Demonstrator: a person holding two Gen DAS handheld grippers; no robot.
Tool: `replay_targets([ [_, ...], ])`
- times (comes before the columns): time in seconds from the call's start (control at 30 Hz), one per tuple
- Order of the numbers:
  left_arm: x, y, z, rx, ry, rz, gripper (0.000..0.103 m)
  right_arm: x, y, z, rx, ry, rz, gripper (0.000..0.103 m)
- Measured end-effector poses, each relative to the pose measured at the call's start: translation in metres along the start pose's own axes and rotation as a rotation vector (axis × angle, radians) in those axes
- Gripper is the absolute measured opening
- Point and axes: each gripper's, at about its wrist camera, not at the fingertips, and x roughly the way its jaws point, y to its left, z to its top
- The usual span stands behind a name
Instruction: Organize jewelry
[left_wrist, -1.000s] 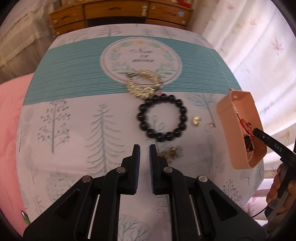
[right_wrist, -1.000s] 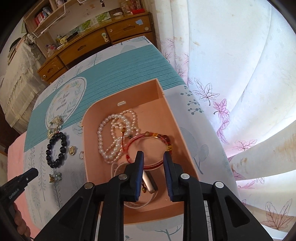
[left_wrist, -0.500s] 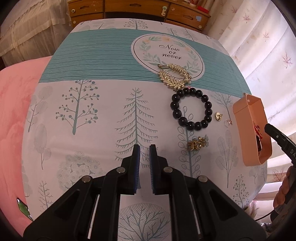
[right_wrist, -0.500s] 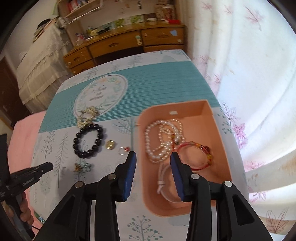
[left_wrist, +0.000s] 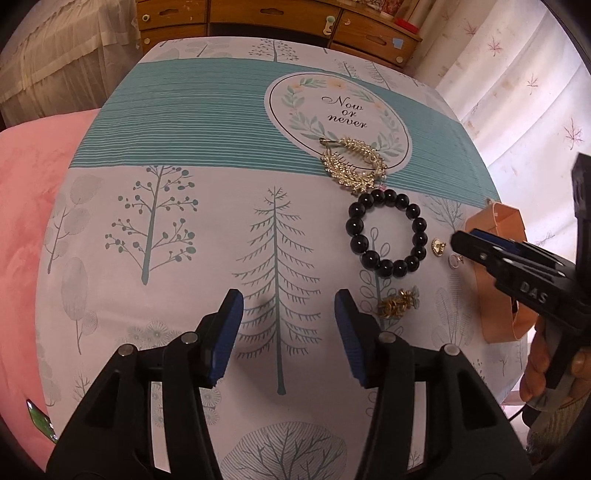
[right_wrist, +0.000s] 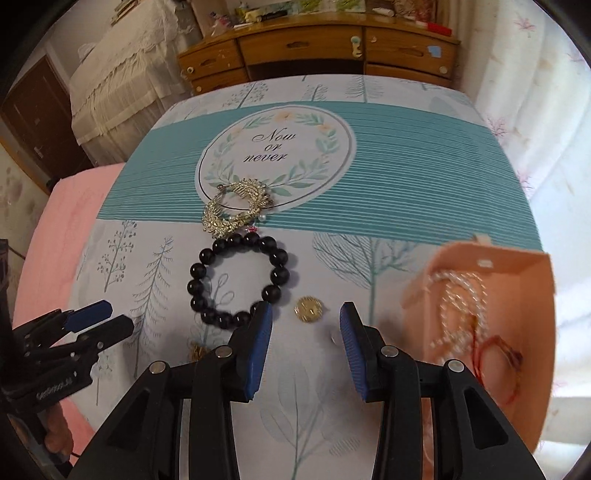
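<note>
- Left gripper (left_wrist: 289, 306) has just been spreading its blue-padded jaws; nothing's between them, only the tree-print tablecloth (left_wrist: 177, 280) below.
- Right gripper (right_wrist: 306, 318) has its jaws apart too, empty, hanging over a small round gold charm (right_wrist: 309, 309).
- Black bead bracelet (right_wrist: 236, 282) sits just left of that charm, touching a gold leaf-shaped brooch (right_wrist: 236, 206).
- Peach cardboard box (right_wrist: 532, 332) at the right holds a white pearl necklace (right_wrist: 461, 306) and a red bangle (right_wrist: 495, 354).

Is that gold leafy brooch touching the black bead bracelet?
Cannot tell. In both views the brooch and the bracelet nearly meet, with small pale and pink beads at the junction, but neither view shows a clear gap or a clear contact.
</note>
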Motion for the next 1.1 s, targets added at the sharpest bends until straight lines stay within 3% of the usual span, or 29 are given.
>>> replay_targets([
  [0.23, 0.013, 0.006, 0.015, -0.042, 0.021, 0.002, 0.048, 0.049, 0.017, 0.029, -0.068, 0.065, -0.014, 0.039],
  [0.43, 0.015, 0.003, 0.031, -0.037, -0.034, -0.012, 0.048, 0.071, 0.028, 0.038, -0.13, 0.067, -0.063, 0.038],
  [0.5, 0.016, -0.001, 0.038, -0.029, -0.054, -0.01, 0.048, 0.074, 0.032, 0.038, -0.155, 0.054, -0.09, 0.03],
  [0.53, 0.017, -0.004, 0.042, -0.015, -0.061, -0.008, 0.048, 0.074, 0.034, 0.037, -0.173, 0.042, -0.096, 0.018],
  [0.63, 0.02, -0.013, 0.055, 0.008, -0.067, -0.009, 0.048, 0.075, 0.034, 0.038, -0.177, 0.04, -0.091, 0.015],
  [0.77, 0.032, -0.024, 0.075, 0.016, -0.048, -0.019, 0.048, 0.059, 0.021, 0.035, -0.118, 0.025, -0.027, 0.015],
  [1.1, 0.07, -0.036, 0.12, -0.052, 0.046, -0.016, 0.048, -0.018, -0.021, 0.037, 0.016, -0.134, 0.043, 0.014],
])
